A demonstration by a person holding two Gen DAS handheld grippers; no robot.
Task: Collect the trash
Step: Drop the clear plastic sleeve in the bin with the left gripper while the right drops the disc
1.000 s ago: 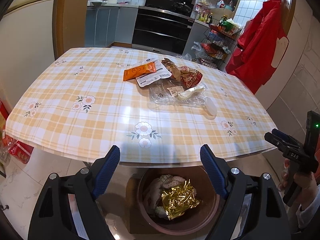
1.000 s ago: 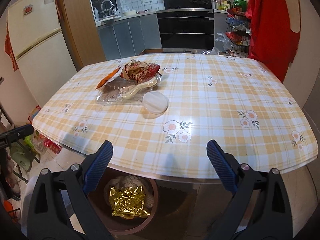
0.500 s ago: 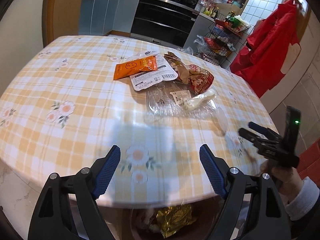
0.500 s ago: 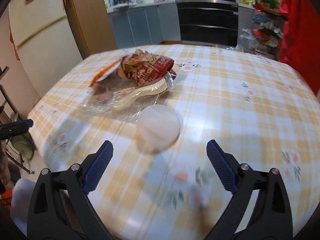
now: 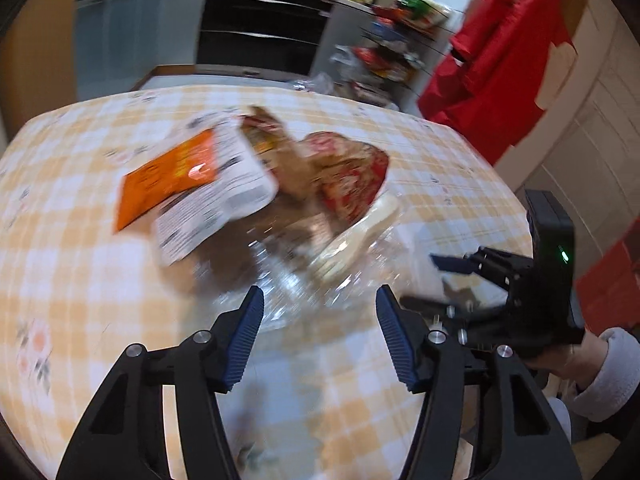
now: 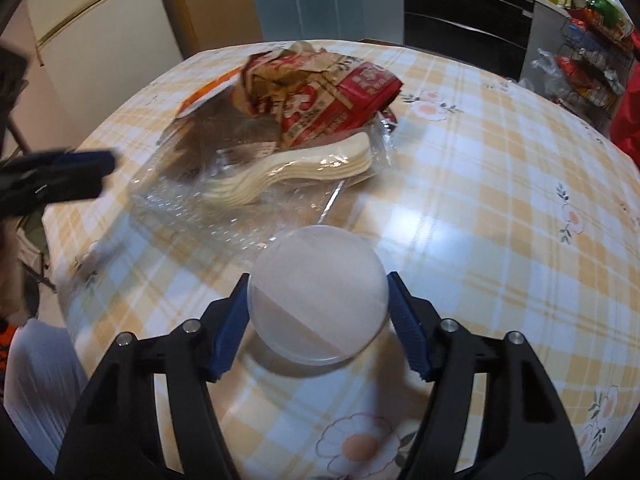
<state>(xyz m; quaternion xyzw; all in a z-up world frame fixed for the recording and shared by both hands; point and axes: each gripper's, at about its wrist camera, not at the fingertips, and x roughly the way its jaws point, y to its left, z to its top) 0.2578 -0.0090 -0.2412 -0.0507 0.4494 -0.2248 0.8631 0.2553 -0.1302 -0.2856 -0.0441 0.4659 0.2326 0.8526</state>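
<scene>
My right gripper is closing, and its blue pads touch both sides of the white round lid on the checked table. Just beyond the lid lies a clear plastic tray holding cream plastic spoons, with a crumpled red and brown bag on top. My left gripper is also closing. The tray's near edge lies between its tips, and the pads stand clear of it. An orange packet and a white packet lie left of the bag. The left wrist view is blurred.
The checked tablecloth covers the whole table. The right gripper and its hand show at the right of the left wrist view. A red garment hangs on the right wall. An oven, a wire rack and a fridge stand behind.
Both grippers moved forward from the table's edge over the table, and the bin below dropped out of view. Both jaws narrowed. The round lid now sits between the right pads.
</scene>
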